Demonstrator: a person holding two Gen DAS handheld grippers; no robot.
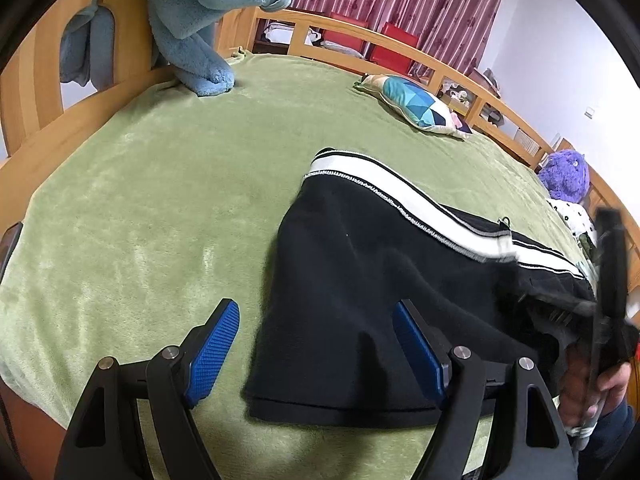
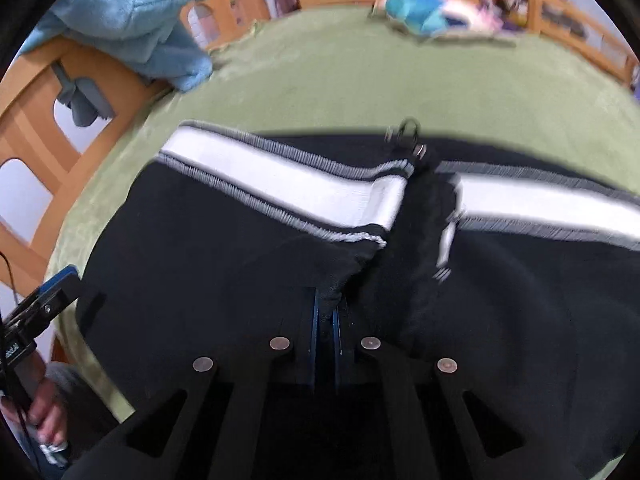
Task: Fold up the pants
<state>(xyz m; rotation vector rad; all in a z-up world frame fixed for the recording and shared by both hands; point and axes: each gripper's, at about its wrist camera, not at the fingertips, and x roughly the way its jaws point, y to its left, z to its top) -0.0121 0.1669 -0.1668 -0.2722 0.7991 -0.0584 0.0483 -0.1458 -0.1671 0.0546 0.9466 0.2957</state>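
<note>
Black pants (image 1: pixel 360 288) with a white side stripe (image 1: pixel 384 184) lie on the green blanket (image 1: pixel 160 200), one part doubled over another. My left gripper (image 1: pixel 316 344) is open with blue pads, hovering just above the pants' near hem edge, holding nothing. My right gripper (image 2: pixel 326 320) is shut on a pinched fold of the black pants fabric (image 2: pixel 240 264) and lifts it; the white stripe (image 2: pixel 280 188) runs across above it. The right gripper also shows blurred at the right edge of the left wrist view (image 1: pixel 608 280).
A blue plush blanket (image 1: pixel 200 20) hangs over the wooden bed rail (image 1: pixel 36 80) at the far left. A patterned pillow (image 1: pixel 416 104) and a purple plush toy (image 1: pixel 564 176) lie at the far side of the bed. Wooden rails surround the mattress.
</note>
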